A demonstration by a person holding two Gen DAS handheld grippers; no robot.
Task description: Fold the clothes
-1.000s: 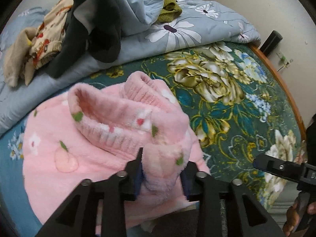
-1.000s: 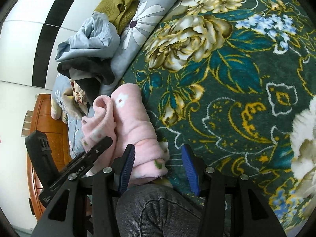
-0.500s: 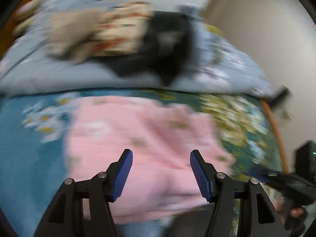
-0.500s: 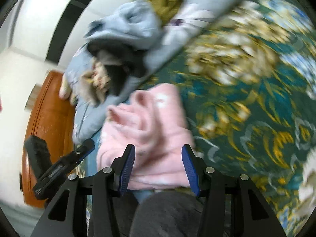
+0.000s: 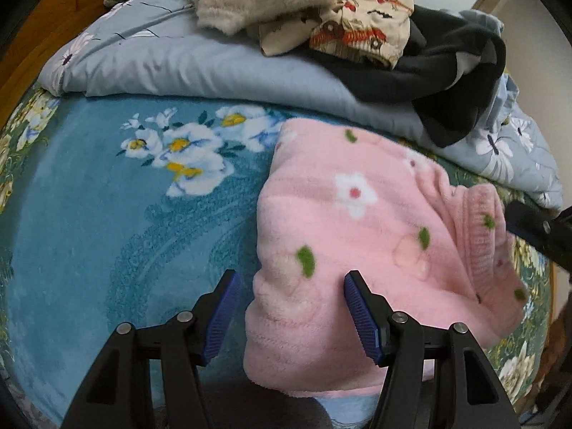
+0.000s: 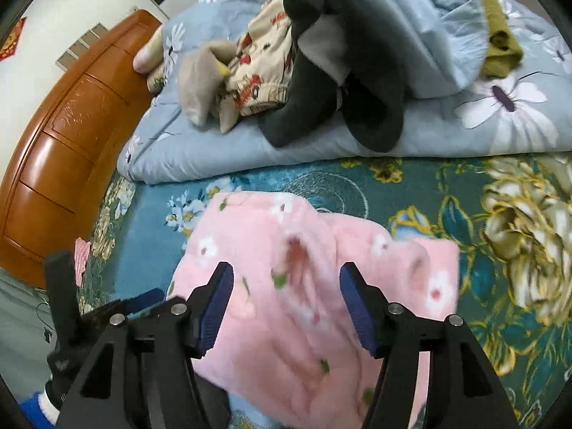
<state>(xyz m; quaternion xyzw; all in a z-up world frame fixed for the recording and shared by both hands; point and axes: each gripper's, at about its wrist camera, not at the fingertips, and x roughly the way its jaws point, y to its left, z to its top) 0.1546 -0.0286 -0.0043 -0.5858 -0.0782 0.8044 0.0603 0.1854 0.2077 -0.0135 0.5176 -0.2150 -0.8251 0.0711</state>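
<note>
My left claw [image 5: 289,318] stands released over the near left edge of the pink fleece garment [image 5: 361,236], which lies folded on the bed [image 5: 93,221]. My right claw [image 6: 286,307] is opening above it, gripping nothing. Unfolded clothes [image 6: 314,82] wait on the quilt [image 6: 221,153] behind.

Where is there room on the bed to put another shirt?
Bare teal blanket lies left of the pink fleece garment, below the folded blue quilt. The quilt top is crowded with the clothes pile.
</note>
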